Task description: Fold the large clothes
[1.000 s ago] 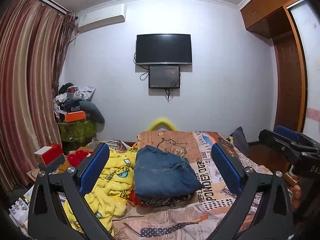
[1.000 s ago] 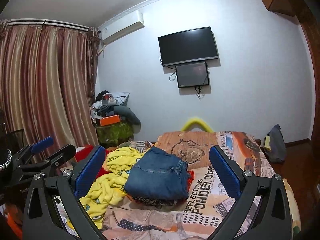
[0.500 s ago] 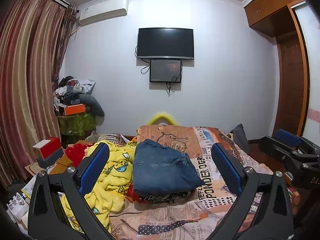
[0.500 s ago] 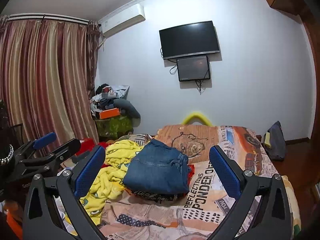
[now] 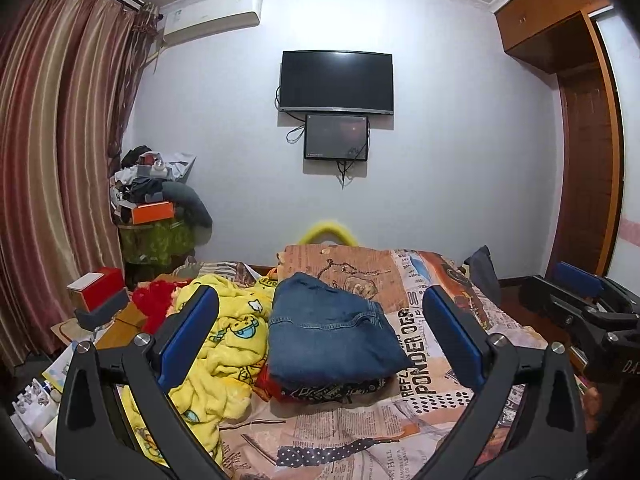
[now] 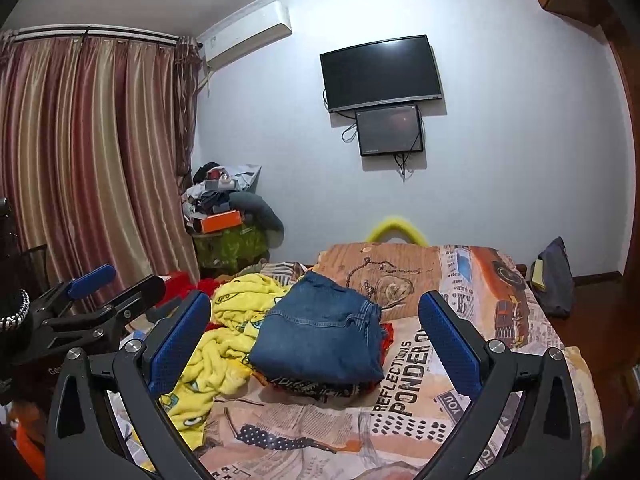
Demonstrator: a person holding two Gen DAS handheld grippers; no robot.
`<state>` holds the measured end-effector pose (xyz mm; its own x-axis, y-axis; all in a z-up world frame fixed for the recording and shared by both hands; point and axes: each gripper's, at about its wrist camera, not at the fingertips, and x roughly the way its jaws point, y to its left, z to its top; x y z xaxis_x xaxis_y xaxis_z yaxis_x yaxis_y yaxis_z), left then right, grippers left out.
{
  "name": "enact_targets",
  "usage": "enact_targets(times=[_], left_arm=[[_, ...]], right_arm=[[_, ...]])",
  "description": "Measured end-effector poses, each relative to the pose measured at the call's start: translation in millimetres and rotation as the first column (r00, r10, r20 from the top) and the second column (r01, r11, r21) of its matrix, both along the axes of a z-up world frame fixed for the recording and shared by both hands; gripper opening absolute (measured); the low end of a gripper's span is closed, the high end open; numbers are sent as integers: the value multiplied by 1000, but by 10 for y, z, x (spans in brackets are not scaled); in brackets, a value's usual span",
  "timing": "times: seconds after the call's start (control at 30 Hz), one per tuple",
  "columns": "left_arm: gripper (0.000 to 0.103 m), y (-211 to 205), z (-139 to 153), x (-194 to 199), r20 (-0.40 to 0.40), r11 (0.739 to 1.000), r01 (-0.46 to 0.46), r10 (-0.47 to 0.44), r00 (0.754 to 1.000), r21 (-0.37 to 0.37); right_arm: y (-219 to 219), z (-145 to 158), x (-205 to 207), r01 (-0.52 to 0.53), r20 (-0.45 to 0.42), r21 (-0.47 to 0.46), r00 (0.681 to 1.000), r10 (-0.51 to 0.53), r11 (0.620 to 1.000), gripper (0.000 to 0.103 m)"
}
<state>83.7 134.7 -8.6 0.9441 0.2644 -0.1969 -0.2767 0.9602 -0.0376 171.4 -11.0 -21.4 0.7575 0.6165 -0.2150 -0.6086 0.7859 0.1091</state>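
Left wrist view: left gripper (image 5: pixel 320 336) spread wide, empty, well short of folded jeans (image 5: pixel 332 332) topping a clothes stack on bed (image 5: pixel 360 428), beside yellow blanket (image 5: pixel 216 352).

Right wrist view: right gripper (image 6: pixel 314 338) likewise wide, empty; jeans (image 6: pixel 320 340) centred ahead. Likely risk: careless reach toppling stack.

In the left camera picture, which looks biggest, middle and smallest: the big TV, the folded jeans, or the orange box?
1. Folded jeans, largest, though nearer the camera.
2. Big TV, not far behind.
3. Orange box, clearly smallest.
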Motion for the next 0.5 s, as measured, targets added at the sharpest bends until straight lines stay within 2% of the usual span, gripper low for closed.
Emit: enact_targets(times=[0.5], left_arm=[[102,35,-53,-3,-13,1000,10,-10,1000,-14]], right_arm=[[-24,-1,12,-1,-11,3,1000,1,1000,103]])
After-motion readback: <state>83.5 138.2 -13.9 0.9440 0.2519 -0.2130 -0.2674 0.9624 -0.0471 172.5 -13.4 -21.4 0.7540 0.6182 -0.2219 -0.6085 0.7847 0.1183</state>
